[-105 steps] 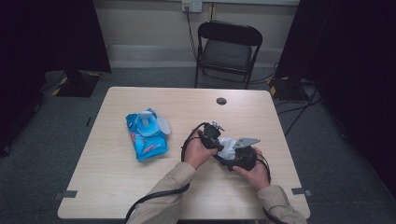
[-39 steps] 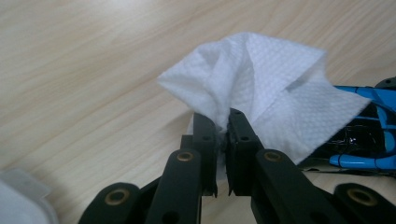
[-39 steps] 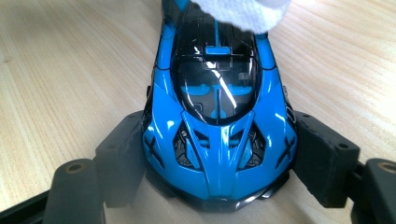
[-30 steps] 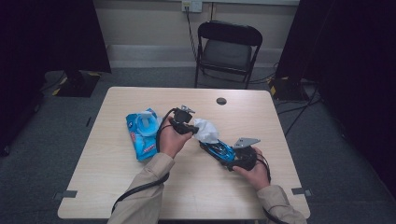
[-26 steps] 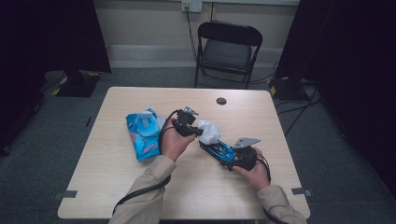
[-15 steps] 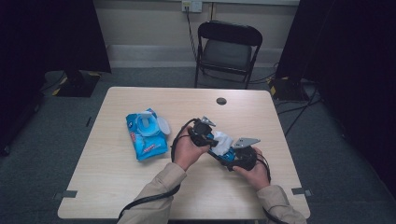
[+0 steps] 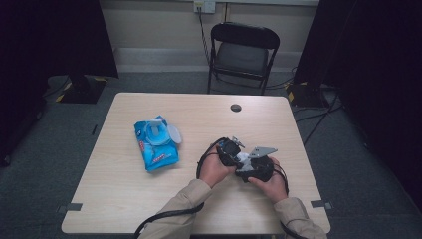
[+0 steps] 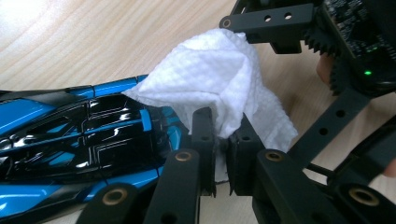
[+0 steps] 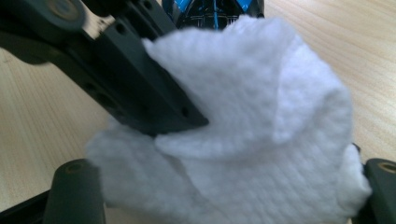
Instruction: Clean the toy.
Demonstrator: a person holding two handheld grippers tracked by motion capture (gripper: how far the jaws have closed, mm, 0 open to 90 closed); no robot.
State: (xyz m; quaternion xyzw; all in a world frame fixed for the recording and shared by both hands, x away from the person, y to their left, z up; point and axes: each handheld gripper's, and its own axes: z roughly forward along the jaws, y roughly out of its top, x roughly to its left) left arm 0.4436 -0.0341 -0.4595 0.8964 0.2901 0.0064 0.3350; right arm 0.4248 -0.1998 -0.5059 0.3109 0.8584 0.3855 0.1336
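while our left gripper (image 8: 222, 140) is clamped on the white wipe (image 8: 219, 79), we're mid-wipe on the blue toy car (image 8: 79, 140). right gripper (image 7: 251, 168) grips the car; next we'd drag toward 9 o'clock along it.

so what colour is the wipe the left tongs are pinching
White, with a fine dimpled weave; the wipe shows best in the left gripper view, pinched in the left tongs.
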